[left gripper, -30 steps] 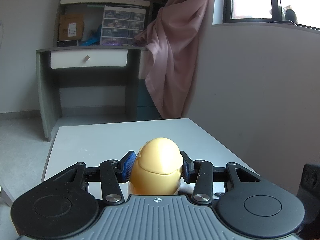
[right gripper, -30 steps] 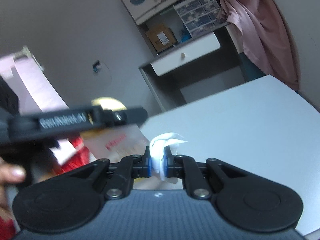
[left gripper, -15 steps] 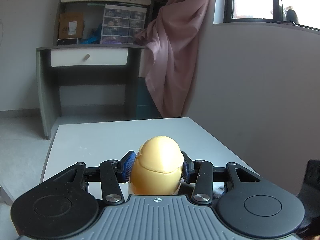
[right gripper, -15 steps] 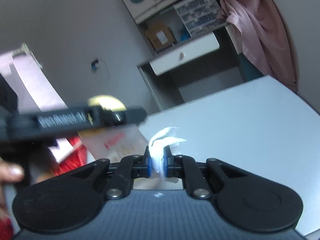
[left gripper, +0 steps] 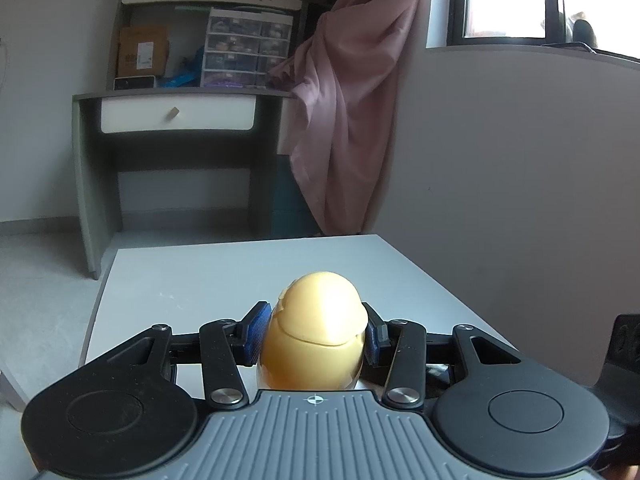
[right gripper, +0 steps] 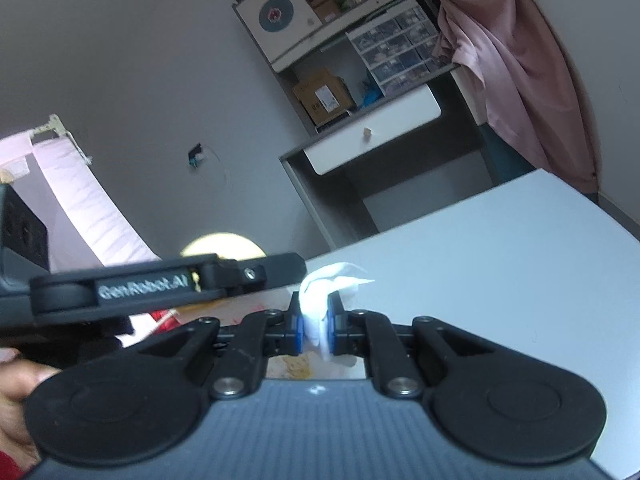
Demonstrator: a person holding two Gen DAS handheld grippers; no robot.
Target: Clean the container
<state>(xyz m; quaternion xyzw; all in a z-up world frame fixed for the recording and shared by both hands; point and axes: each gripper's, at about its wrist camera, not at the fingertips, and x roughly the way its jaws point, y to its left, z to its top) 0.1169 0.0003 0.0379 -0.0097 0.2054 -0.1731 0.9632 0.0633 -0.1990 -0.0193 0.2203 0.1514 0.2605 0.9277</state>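
- Grey bench (left gripper: 224, 276) spreads beneath both my tools, its far half bare.
- Yellow egg-shaped container (left gripper: 316, 332) stands upright, long axis vertical, with my left jaws (left gripper: 314, 334) closed on its flanks at the lid seam.
- My right jaws (right gripper: 316, 326) pinch a white tissue wad (right gripper: 324, 300), its loose end sticking forward.
- From the right wrist, the container (right gripper: 220, 245) shows only as a yellow dome behind the left tool's arm, to the left of the tissue and slightly higher.
- I judge the wipe turns on swinging the tissue left onto that dome; the right hand must travel.
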